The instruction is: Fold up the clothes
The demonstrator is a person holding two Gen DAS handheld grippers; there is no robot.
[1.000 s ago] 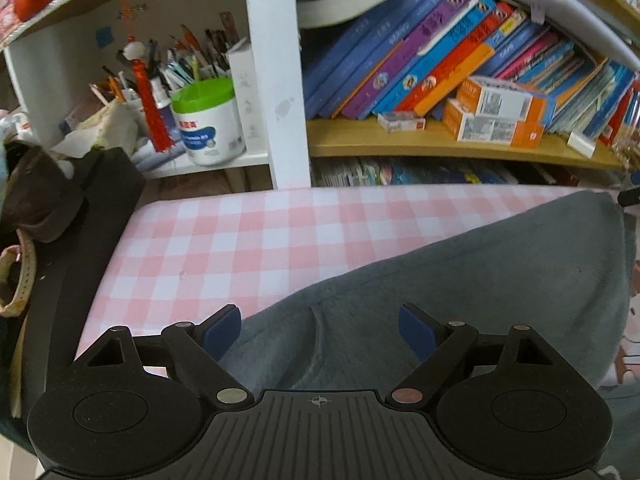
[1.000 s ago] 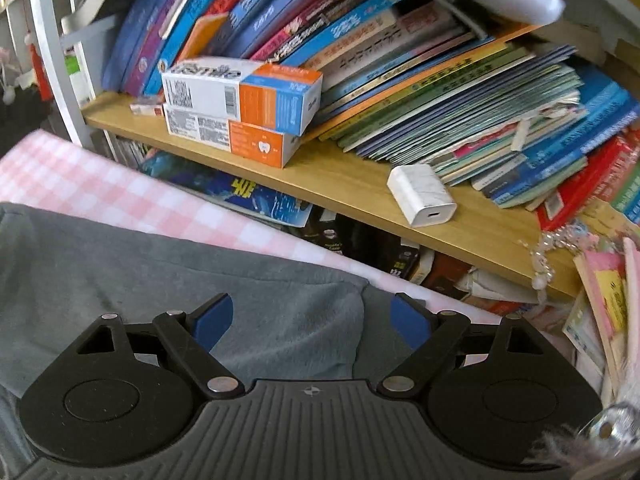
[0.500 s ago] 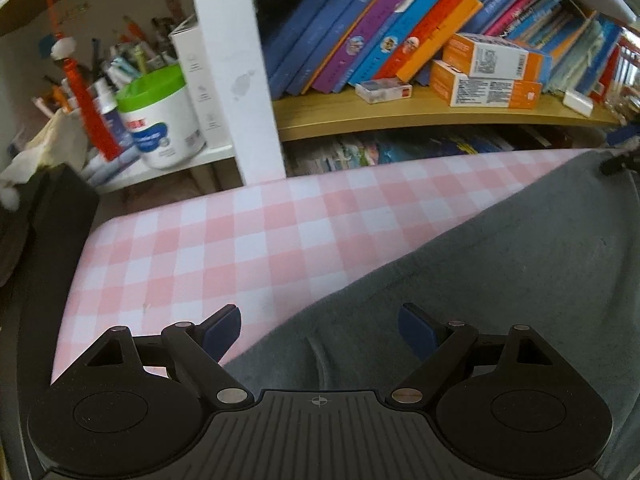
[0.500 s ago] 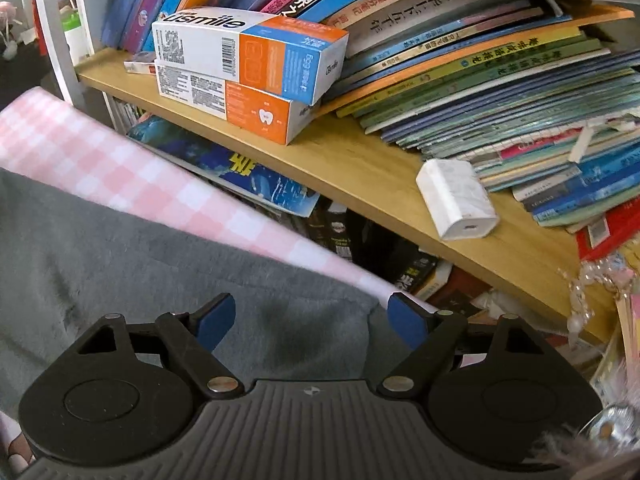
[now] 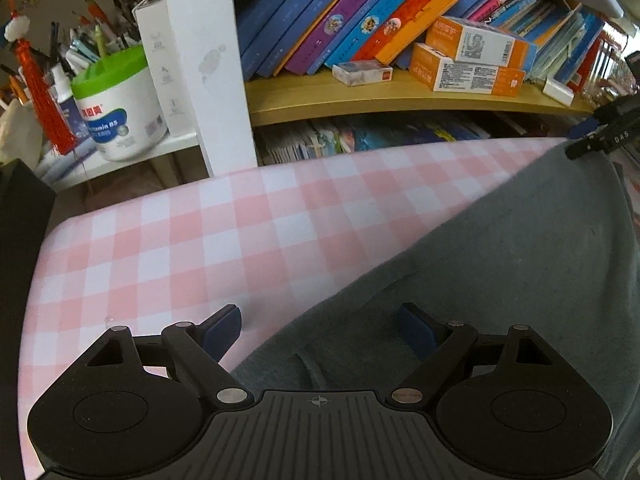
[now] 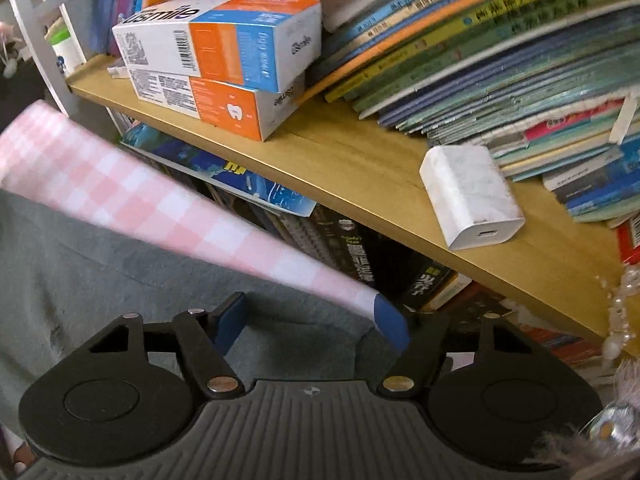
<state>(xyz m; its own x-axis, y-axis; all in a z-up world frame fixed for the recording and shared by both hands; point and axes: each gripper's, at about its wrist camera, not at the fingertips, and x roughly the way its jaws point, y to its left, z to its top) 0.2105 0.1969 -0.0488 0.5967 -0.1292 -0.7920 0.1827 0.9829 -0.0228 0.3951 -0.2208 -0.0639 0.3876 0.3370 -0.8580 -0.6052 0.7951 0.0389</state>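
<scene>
So the grey garment point(image 5: 500, 280) is spread flat over the pink checked tabletop point(image 5: 192, 248), covering the right part and running off toward the near edge. Left tool point(image 5: 320, 330) sits spread wide with nothing between its blue pads, hanging right over the garment's diagonal edge, one pad over the checks and one over grey cloth. Right tool point(image 6: 312, 322) is spread wide too, empty, at the garment's far corner by the tabletop edge, next to the wooden bookshelf point(image 6: 360, 168) with two toothpaste boxes point(image 6: 216, 64) and a white charger point(image 6: 472, 196).
</scene>
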